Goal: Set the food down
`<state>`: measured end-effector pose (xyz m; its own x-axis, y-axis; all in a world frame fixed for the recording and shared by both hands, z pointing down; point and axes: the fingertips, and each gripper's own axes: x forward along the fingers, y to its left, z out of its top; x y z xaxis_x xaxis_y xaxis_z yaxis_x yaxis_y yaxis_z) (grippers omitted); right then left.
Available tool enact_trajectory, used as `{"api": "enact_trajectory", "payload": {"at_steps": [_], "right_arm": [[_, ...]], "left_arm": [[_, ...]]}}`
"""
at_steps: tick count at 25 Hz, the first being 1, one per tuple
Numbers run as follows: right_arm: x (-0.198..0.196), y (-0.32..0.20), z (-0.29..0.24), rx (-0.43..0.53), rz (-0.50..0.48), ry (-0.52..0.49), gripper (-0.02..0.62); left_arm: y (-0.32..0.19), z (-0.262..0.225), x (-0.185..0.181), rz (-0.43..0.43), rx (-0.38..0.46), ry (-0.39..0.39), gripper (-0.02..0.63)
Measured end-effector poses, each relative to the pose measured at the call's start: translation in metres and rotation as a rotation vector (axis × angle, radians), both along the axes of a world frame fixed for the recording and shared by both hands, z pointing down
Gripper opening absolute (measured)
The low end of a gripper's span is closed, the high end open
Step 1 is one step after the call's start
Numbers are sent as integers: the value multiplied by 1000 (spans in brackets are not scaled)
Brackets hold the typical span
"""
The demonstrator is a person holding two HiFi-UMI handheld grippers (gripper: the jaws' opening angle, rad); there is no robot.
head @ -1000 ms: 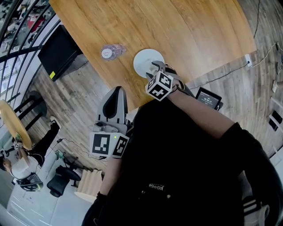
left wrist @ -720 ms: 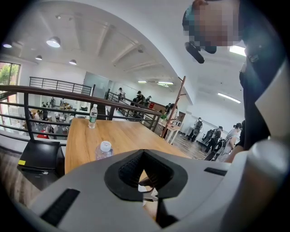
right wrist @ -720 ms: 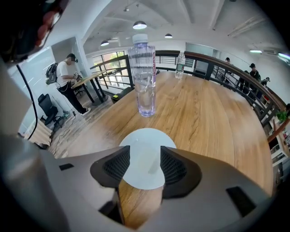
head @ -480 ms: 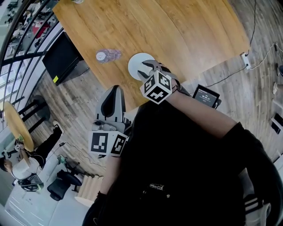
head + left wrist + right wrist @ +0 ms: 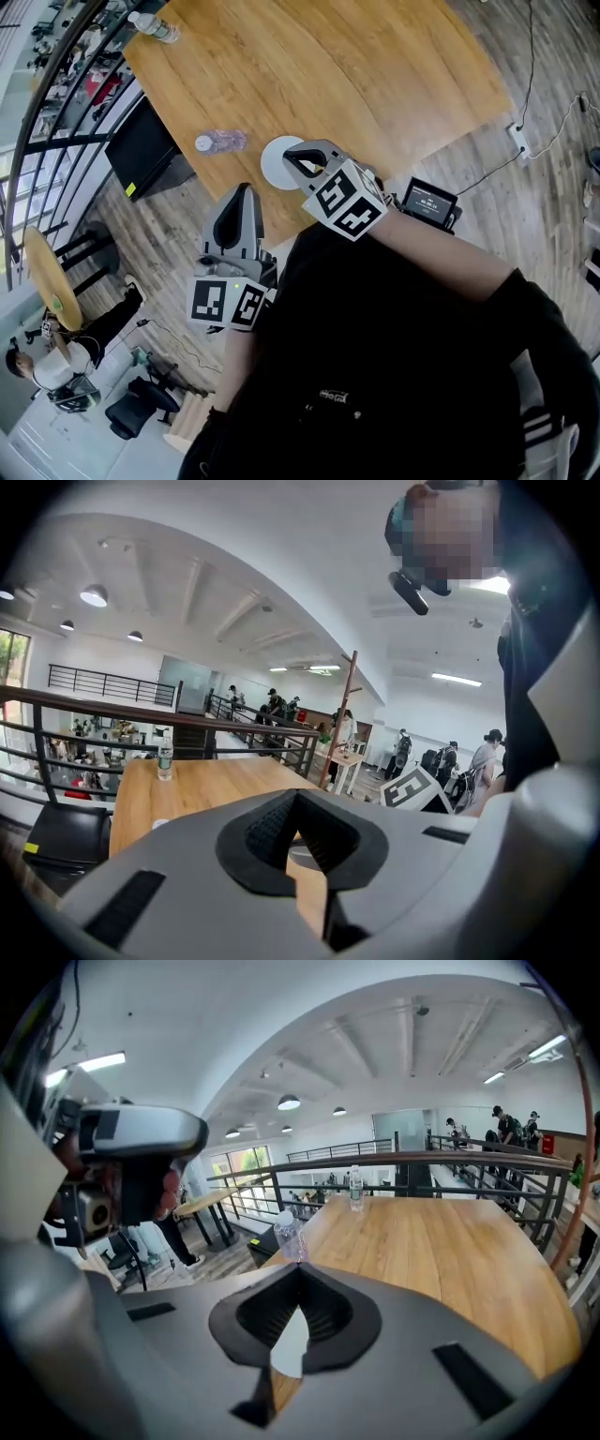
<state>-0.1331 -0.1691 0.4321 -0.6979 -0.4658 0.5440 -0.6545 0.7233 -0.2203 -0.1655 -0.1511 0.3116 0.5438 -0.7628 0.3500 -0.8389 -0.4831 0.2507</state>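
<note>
the wooden desk [image 5: 375, 75] is filling the upper half of the head view. the right tongs [image 5: 292, 161] are hovering at its lower edge over a white plate [image 5: 272, 155], their jaws having just been closing and now pressing together on nothing, while the left tongs [image 5: 239, 192] are hovering lower left of them, off the desk and above the floor, jaws also pressing together, empty. a clear bottle [image 5: 221, 142] is standing just left of the plate, and any food on the plate is too hidden to make out.

An open office mezzanine — black railing [image 5: 422, 1156], long wooden table [image 5: 450, 1260] (people [image 5: 511, 1129] standing beyond).
</note>
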Motion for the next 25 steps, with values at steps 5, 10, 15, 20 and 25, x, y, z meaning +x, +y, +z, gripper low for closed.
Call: {"api": "enact_trajectory", "payload": {"at_steps": [5,10,15,20,25], "right_arm": [[19,3,-60,124,-16,-110,20],[37,10,-116,276,-21,-239,18],[43,21,-136,321,-63,-276,18],[49,25,-137,333,-83,-276,18],[46,28,-137,333,-102,-274,18]], "left_arm": [[-5,-17,20,2,42,29,5],[-1,-25,38,1,76,22,5],[7,-31,51,-8,105,19,5],[11,-34,57,-15,120,11,5],[11,-35,54,-26,121,2,5]]}}
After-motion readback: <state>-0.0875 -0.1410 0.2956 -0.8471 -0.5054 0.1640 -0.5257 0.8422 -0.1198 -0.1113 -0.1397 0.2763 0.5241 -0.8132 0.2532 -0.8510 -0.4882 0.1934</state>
